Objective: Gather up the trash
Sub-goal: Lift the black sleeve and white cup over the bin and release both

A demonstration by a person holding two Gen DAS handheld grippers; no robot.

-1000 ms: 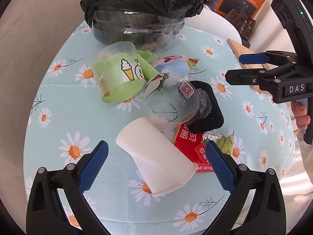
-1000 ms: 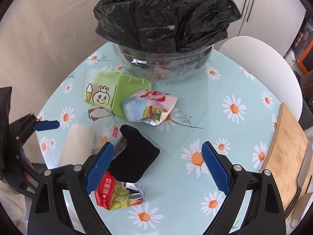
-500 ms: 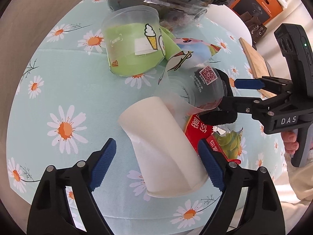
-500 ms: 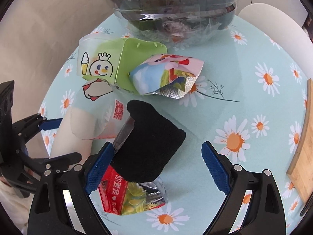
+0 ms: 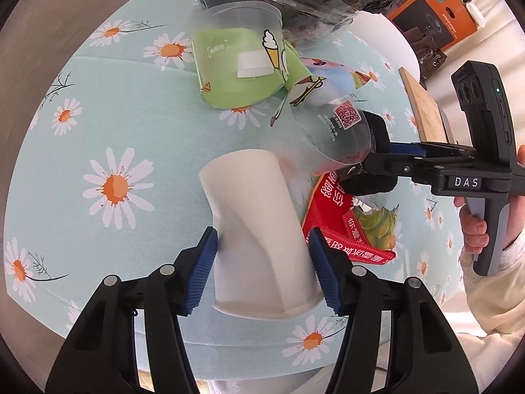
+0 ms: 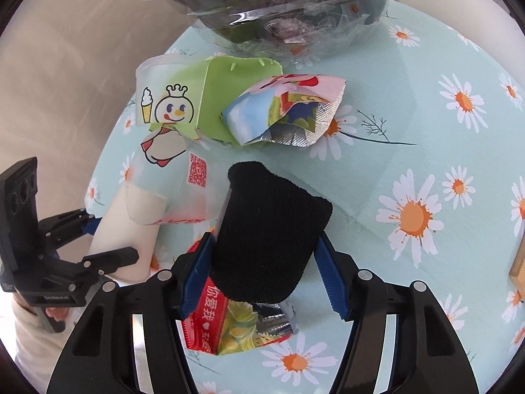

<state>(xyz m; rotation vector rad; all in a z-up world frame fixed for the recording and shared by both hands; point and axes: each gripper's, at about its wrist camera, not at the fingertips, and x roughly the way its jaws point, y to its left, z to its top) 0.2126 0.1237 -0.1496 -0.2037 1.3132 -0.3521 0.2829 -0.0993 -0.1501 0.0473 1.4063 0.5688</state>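
Observation:
My left gripper (image 5: 262,256) is shut on a white paper cup (image 5: 252,216) lying on its side; its pads press and dent the cup's walls. My right gripper (image 6: 264,262) is shut on a black fuzzy cup sleeve (image 6: 269,226), seen from the side in the left wrist view (image 5: 377,138). A clear plastic cup (image 5: 328,138) lies between them. A red and green snack wrapper (image 6: 229,321) lies under the black sleeve. A green ice-cream cup (image 5: 239,62) and a colourful foil wrapper (image 6: 285,111) lie farther back.
A clear bowl lined with a black bag (image 6: 285,6) stands at the table's far edge, holding trash. The daisy-print tablecloth (image 6: 426,164) covers the round table. A wooden board (image 5: 423,111) lies at the right. A white chair (image 6: 459,10) stands behind.
Both grippers have moved forward and down onto the trash. The left has closed on the white cup. The right has closed on the black sleeve.

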